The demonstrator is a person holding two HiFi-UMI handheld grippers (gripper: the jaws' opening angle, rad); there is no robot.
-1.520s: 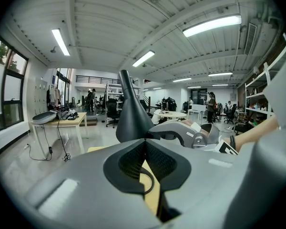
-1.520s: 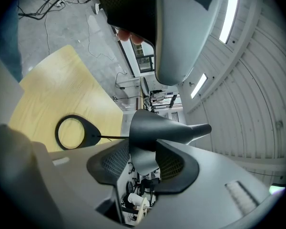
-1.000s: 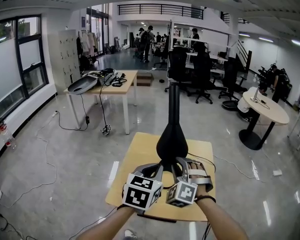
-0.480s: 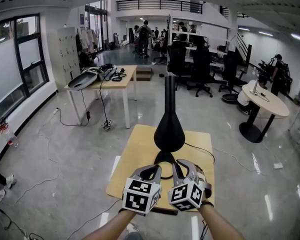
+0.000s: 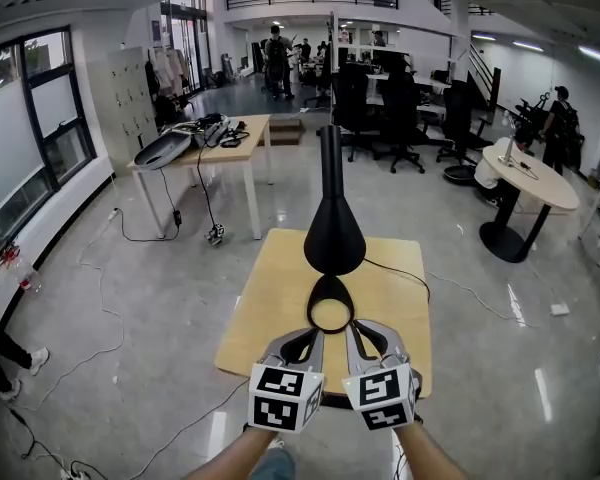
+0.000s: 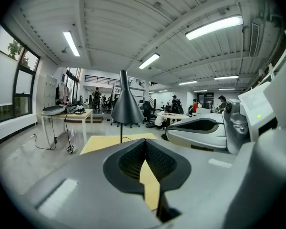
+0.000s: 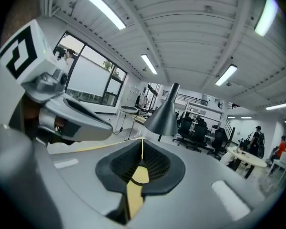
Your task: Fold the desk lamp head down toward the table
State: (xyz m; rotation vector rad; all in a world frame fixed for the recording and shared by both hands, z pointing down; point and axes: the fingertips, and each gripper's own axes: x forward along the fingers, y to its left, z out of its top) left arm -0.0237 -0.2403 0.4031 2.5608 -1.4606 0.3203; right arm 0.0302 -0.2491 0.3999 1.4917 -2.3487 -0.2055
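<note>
A black desk lamp stands on the yellow table (image 5: pixel 270 308). Its cone head (image 5: pixel 334 238) is upright on a thin stem, above a ring base (image 5: pixel 330 308). The cone also shows ahead in the left gripper view (image 6: pixel 126 109) and the right gripper view (image 7: pixel 164 116). My left gripper (image 5: pixel 315 337) and right gripper (image 5: pixel 353 332) sit side by side at the table's near edge, just short of the base and touching nothing. The left gripper (image 6: pixel 145 144) is shut and empty. The right gripper (image 7: pixel 142 142) has just been closing with nothing between its jaws and is shut.
A black cable (image 5: pixel 400 268) runs off the table's right side. Across the shiny floor stand a long desk (image 5: pixel 205 148) with gear at the left, black office chairs (image 5: pixel 400 118) behind, and a round table (image 5: pixel 530 183) at the right. People stand far back.
Both grippers have drawn back from the lamp base toward the table's near edge. The right gripper has rolled level and its jaws have shut. The ring base now shows.
</note>
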